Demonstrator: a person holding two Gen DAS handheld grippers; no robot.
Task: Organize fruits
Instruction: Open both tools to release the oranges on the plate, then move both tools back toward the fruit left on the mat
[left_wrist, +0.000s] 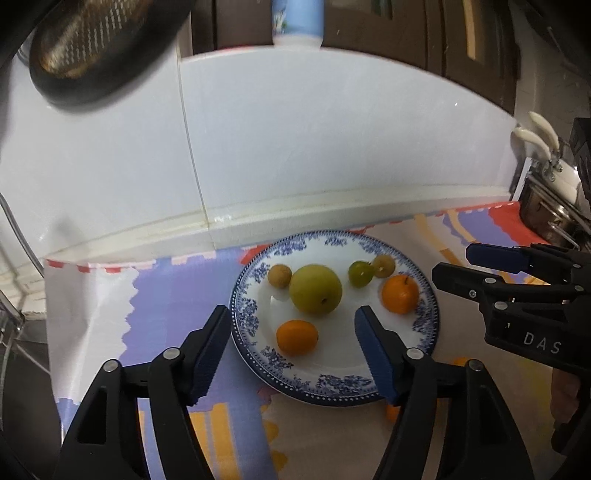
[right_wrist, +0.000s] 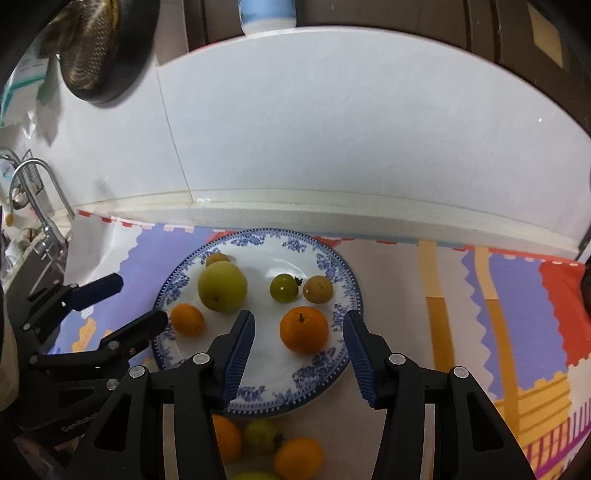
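Six fruits already lie on the blue-patterned plate (right_wrist: 347, 295); several more (right_wrist: 299, 456) wait on the table just beside its near rim. Left tool (left_wrist: 291, 332) and right tool (right_wrist: 299, 332) hover above, jaws apart, empty.

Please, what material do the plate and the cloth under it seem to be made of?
The plate looks like glazed ceramic, maybe porcelain: white, glossy, with light glare and a printed blue floral rim. The cloth looks like smooth plastic or oilcloth rather than woven fabric: flat colourful print, slight sheen, soft creases. I cannot be sure.
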